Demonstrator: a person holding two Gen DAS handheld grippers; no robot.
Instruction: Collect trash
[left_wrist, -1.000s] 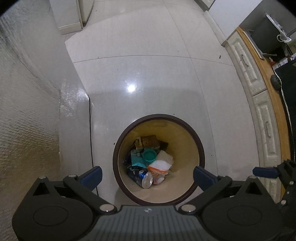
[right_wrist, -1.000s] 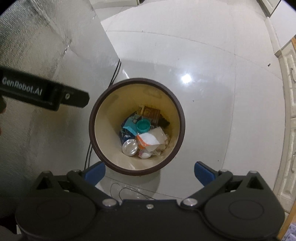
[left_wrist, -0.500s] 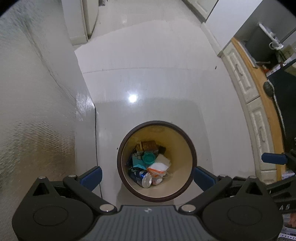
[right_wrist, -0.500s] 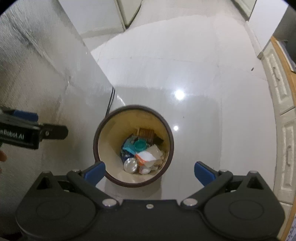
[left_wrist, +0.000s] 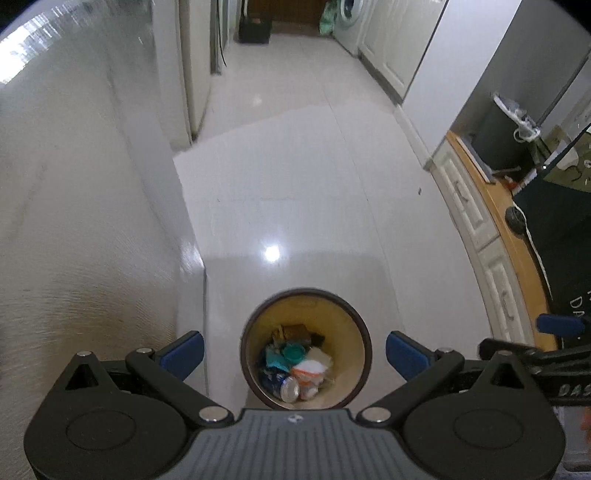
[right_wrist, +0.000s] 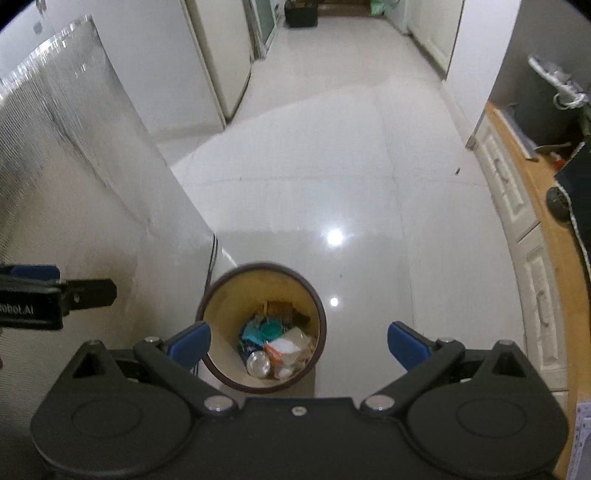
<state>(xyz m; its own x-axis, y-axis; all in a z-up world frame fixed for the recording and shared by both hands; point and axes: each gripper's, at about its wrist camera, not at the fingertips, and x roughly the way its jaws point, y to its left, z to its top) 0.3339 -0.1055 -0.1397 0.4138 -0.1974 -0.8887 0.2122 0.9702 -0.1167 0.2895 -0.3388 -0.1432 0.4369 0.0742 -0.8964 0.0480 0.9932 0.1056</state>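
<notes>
A round bin (left_wrist: 343, 306) with a dark brown rim and yellow inside stands on the white tiled floor, seen from above in both wrist views. Inside lie a drink can (left_wrist: 289, 389), a teal lid (left_wrist: 293, 350), a white-and-orange wrapper (left_wrist: 310, 367) and brown packaging. My left gripper (left_wrist: 294, 353) hangs high over the bin, open, nothing between its blue fingertips. My right gripper (right_wrist: 298, 344) is likewise open and empty above the bin (right_wrist: 229, 288); the can (right_wrist: 258, 363) shows there too. The left gripper's side (right_wrist: 55, 301) shows at the right wrist view's left edge.
A shiny silver appliance wall (left_wrist: 81, 221) rises on the left with a black cable (right_wrist: 212, 254) running down beside the bin. White drawers under a wooden counter (left_wrist: 495, 206) line the right. A corridor (left_wrist: 288, 74) leads away to a washing machine (left_wrist: 351, 14).
Both grippers have risen and tilted forward away from the bin, which now looks smaller and lower in each view; the corridor beyond has come into sight. Both stay open and empty.
</notes>
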